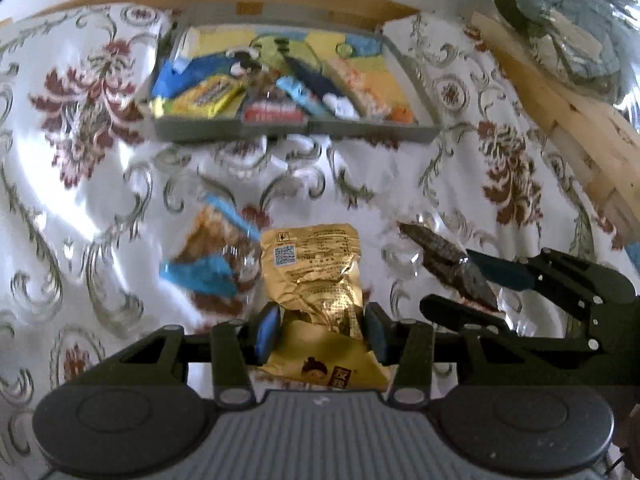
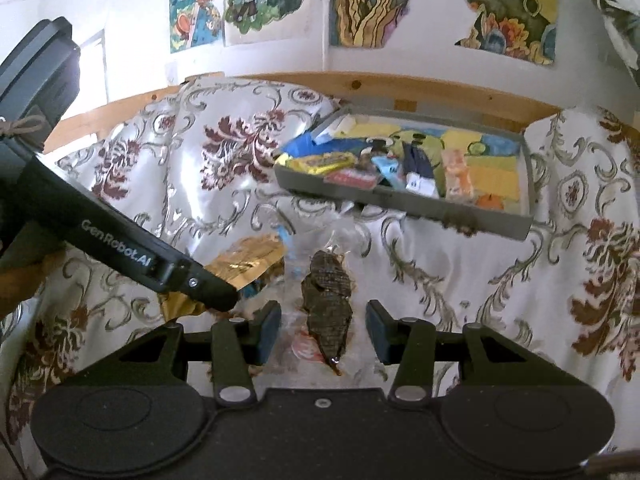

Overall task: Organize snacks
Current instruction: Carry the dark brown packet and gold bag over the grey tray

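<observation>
A crumpled gold snack packet [image 1: 316, 272] is pinched between the blue pads of my left gripper [image 1: 322, 334], which is shut on it. In the right wrist view, that left gripper [image 2: 224, 300] reaches in from the left with the gold packet [image 2: 248, 264]. A clear packet holding a dark brown snack [image 2: 328, 300] sits between the fingers of my right gripper [image 2: 324, 330], which is shut on it. The left wrist view shows the right gripper [image 1: 450, 282] clamped on this dark snack packet [image 1: 452, 264]. Farther back stands a grey tray [image 1: 280, 130] [image 2: 400, 200] filled with several colourful snacks.
A clear packet with blue ends and a brown snack [image 1: 212, 256] lies on the floral tablecloth [image 1: 80, 160] left of the gold packet. Wooden rails [image 1: 580, 132] border the cloth at the back and right. Posters [image 2: 440, 4] hang on the wall behind.
</observation>
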Available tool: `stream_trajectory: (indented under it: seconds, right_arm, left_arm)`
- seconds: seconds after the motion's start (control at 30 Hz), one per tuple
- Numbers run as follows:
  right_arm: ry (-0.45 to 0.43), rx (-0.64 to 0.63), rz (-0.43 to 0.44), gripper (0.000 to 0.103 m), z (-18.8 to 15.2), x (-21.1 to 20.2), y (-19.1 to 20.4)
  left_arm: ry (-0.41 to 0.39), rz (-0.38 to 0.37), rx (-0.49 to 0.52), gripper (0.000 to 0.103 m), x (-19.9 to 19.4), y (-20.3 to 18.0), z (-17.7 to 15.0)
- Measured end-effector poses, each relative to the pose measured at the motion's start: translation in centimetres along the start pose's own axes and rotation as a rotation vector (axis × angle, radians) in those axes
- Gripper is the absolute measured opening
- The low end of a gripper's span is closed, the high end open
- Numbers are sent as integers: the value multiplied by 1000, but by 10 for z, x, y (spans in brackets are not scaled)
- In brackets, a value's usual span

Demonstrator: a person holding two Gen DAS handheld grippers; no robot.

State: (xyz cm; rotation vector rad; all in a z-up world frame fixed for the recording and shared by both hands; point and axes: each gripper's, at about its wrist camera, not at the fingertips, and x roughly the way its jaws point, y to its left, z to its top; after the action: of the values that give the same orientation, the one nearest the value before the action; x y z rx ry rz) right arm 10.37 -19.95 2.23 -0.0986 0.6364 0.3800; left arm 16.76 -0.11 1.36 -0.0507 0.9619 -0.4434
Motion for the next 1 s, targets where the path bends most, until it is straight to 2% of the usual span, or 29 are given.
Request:
stream_trajectory:
  seconds: [0.27,0.5,0.67,1.0]
  right_arm:
    - [-40,-18,-13,49,40,8,-20]
    - [-29,-14,-2,49,76,31,-45]
    - [-27,38,-53,49,93,51,-73]
    - [-22,211,-205,49,106,103,-150]
  left_arm:
    - [-92,23,4,50,2,0,46]
    - [-161,79,16,50,12,3,92]
    - [-215,92,24,50,28,0,121]
    - [-156,82,5,50,93,-5,182]
